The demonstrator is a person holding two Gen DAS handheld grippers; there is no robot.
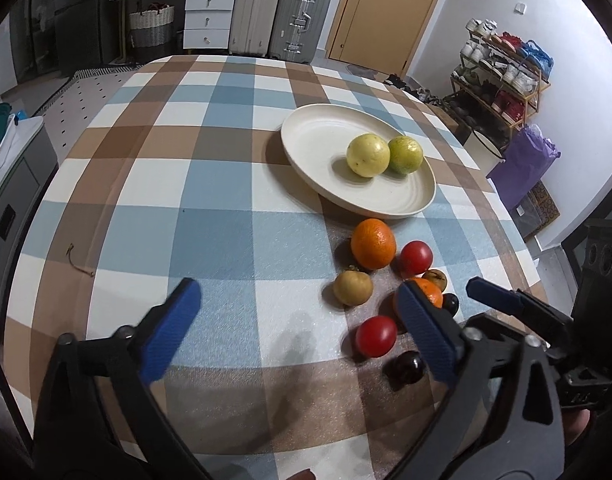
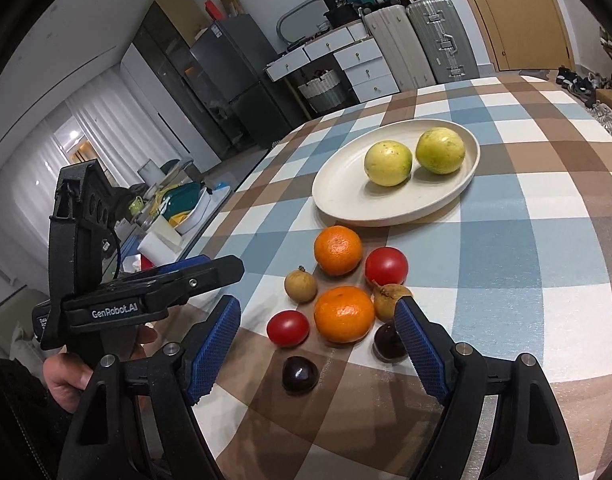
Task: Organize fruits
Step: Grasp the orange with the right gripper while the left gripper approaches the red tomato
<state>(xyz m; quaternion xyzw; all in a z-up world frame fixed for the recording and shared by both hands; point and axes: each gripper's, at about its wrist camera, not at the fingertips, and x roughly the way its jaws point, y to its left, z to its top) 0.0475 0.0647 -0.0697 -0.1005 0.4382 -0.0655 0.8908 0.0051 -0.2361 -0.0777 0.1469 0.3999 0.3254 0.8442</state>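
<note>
I hold both grippers over the near edge of the desk point(image 1: 226, 128), both pairs of fingers apart and empty. The loose fruits lie just ahead of the right gripper point(image 2: 317, 340), and the near mandarin point(image 2: 344, 314) sits almost between its fingers, so I judge this hand the nearer one. The left gripper point(image 1: 298, 320) has them off to its right. The cream plate point(image 2: 345, 196) stands beyond the cluster and holds two yellow-green round fruits point(image 2: 387, 163), side by side.
</note>
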